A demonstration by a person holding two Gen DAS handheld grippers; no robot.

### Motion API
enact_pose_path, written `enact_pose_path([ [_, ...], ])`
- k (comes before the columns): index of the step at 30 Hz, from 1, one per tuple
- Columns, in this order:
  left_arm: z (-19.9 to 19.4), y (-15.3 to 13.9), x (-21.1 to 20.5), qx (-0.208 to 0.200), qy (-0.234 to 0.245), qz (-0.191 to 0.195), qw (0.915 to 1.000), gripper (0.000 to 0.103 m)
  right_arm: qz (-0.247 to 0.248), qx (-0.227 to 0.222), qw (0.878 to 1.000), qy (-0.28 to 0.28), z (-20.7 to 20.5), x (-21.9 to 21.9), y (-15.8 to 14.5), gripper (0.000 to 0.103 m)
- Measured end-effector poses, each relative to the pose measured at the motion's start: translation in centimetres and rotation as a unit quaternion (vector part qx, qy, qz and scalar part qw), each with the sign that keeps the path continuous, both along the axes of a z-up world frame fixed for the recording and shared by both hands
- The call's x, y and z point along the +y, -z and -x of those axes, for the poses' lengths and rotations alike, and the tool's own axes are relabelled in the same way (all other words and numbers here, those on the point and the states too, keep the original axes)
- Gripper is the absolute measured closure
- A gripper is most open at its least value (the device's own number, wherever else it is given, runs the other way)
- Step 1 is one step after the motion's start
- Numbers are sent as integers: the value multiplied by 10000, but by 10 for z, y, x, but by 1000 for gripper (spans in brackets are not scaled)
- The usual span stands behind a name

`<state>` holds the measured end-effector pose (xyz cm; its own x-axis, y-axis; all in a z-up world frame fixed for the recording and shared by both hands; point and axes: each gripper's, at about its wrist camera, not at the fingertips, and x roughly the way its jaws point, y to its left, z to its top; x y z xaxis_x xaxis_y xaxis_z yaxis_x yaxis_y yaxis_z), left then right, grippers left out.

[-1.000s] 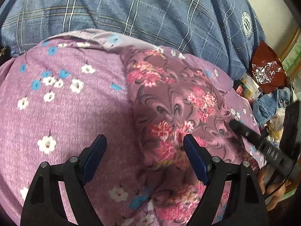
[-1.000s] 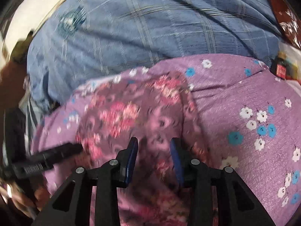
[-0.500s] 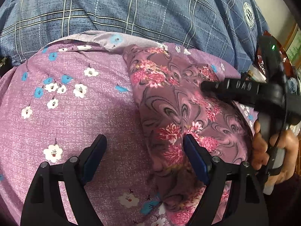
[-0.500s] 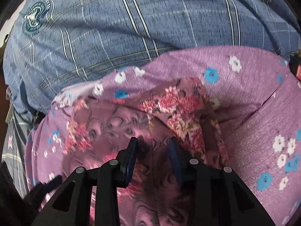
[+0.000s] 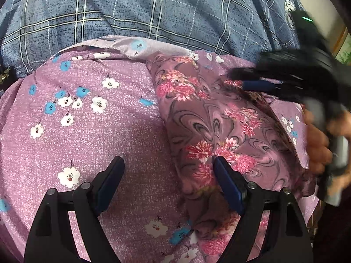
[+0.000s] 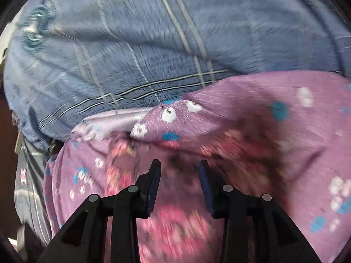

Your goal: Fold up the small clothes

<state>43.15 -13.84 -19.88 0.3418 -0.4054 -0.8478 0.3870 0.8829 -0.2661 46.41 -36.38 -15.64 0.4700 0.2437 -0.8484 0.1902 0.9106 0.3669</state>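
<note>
Under motion blur, right tongs (image 6: pixel 179 171) seemingly straddle floral garment (image 5: pixel 210 118) unpinched.

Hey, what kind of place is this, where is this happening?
Probably a bedroom at home: a blue checked bedsheet covers the surface, with a purple flowered cloth and a swirl-patterned garment spread on it.

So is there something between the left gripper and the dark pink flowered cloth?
Nothing visible. The left gripper stands open right above the flowered cloth, which lies on the lilac cloth.

Pale wall (image 5: pixel 329 11) and wooden frame edge (image 5: pixel 341 38) at upper right.
</note>
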Motion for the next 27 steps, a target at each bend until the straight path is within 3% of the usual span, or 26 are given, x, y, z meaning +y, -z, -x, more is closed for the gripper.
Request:
enact_pose_path([
  [7, 23, -14, -22, -229, 473, -119, 9985, 19, -192, 38, 9992, -338, 100, -26, -28, 67],
  [9, 31, -16, -28, -271, 665, -154, 9973, 19, -190, 224, 9990, -349, 124, -31, -17, 67],
  [12, 39, -11, -38, -178, 998, -309, 9944, 19, 59, 908, 9957, -189, 145, -36, 26, 70],
  [14, 42, -2, -44, -76, 1115, -494, 9925, 19, -214, 763, 9968, -35, 154, -43, 34, 70],
  [20, 29, -15, -22, -52, 817, -137, 9965, 19, 47, 111, 9999, 6, 155, -44, -8, 63],
  [24, 16, -17, -9, 246, 674, 383, 9967, 19, -368, -181, 9986, 322, 141, -68, -14, 39],
  [27, 7, -12, -5, 592, 642, 775, 9932, 19, -744, -147, 9967, 303, 125, -79, -2, 37],
])
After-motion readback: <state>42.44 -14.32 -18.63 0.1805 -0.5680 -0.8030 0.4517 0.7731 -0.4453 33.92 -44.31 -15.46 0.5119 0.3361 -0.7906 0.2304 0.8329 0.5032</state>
